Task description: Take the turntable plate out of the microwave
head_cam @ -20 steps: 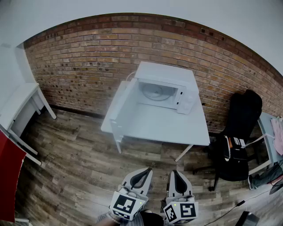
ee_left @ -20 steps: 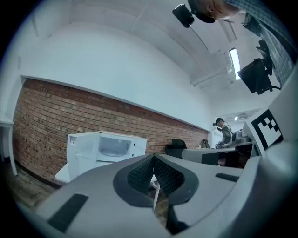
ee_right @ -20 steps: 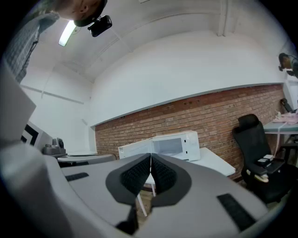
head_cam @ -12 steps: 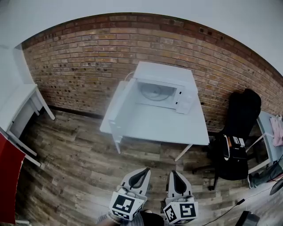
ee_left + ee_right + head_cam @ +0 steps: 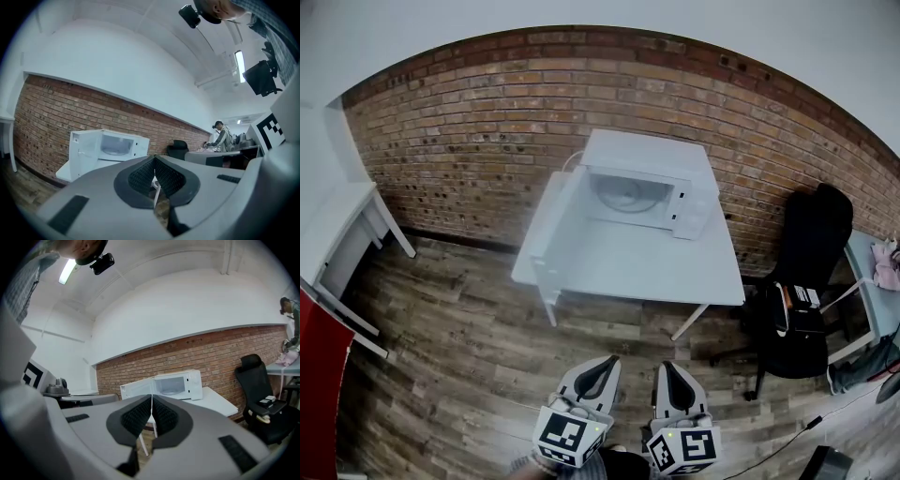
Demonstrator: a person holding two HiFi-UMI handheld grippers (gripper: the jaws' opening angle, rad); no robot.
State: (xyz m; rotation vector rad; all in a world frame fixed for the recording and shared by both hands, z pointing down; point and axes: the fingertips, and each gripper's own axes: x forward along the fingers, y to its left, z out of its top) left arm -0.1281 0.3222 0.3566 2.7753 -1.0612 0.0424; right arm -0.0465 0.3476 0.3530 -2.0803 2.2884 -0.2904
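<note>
A white microwave [image 5: 649,195] stands on a white table [image 5: 628,262] against the brick wall, its door [image 5: 546,225] swung open to the left. Inside lies the round glass turntable plate [image 5: 622,195], also seen in the right gripper view as the plate [image 5: 171,391]. My left gripper [image 5: 607,362] and right gripper [image 5: 667,366] hover side by side low in the head view, over the wooden floor and well short of the table. Both are shut with nothing between the jaws. In the left gripper view the microwave [image 5: 110,144] is far ahead.
A black office chair [image 5: 802,281] with small items on its seat stands right of the table. A second white table [image 5: 342,234] is at the left, a red panel [image 5: 319,375] lower left. Another person [image 5: 221,136] works at a desk far off.
The view has shifted slightly; table and microwave sit marginally higher in the frame. Both grippers keep their place and stay shut.
</note>
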